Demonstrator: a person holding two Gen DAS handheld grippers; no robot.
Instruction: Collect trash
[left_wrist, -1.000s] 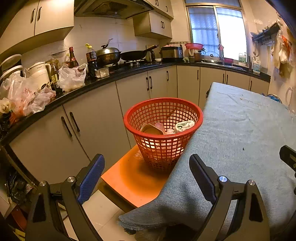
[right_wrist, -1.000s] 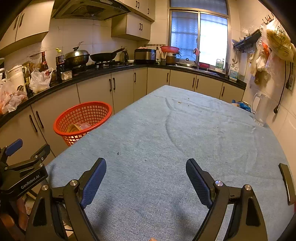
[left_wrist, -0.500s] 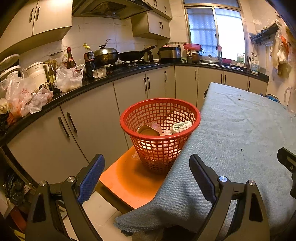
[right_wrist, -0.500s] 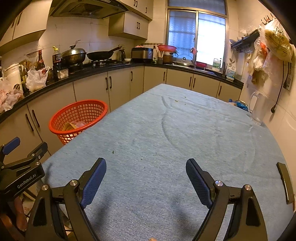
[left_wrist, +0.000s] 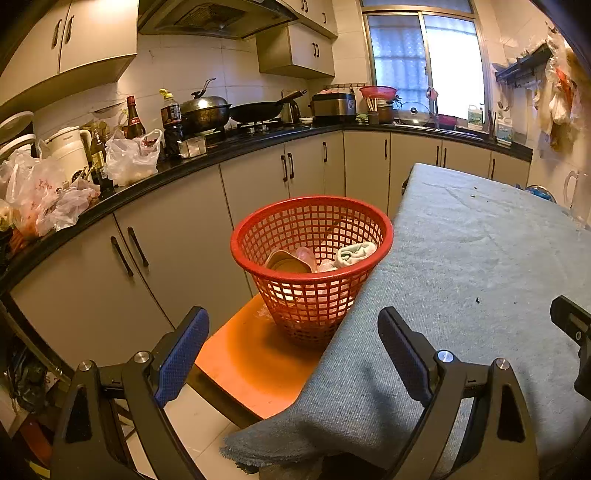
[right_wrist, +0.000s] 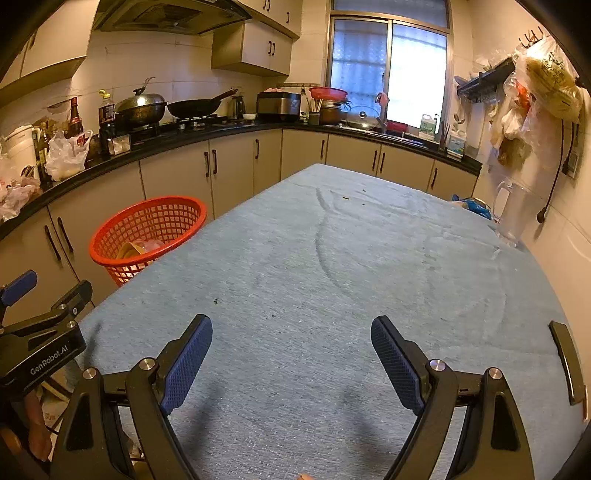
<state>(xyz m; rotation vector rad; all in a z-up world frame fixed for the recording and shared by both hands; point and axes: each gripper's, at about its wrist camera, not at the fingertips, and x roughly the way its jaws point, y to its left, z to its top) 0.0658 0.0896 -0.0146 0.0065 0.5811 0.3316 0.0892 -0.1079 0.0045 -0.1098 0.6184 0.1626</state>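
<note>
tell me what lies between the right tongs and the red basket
Only bare blue-grey tablecloth with a few dark specks; the right tongs stand open above it, the red basket past its left edge, per the right wrist view.

Wide-open left tongs (left_wrist: 290, 347) before red basket (left_wrist: 310, 295) on orange stool (left_wrist: 255, 365).

Home kitchen, beige cabinets (left_wrist: 184, 236) under black countertop (left_wrist: 229, 151), steel wok (right_wrist: 142, 107) on gas stove, grey range hood (left_wrist: 207, 18)

You can't see all the trash in the red basket (left_wrist: 311, 236); its wall hides the lower bits. The tabletop (left_wrist: 480, 258) edge covers the basket's right side. The dark specks (right_wrist: 215, 301) are too small to tell.
</note>
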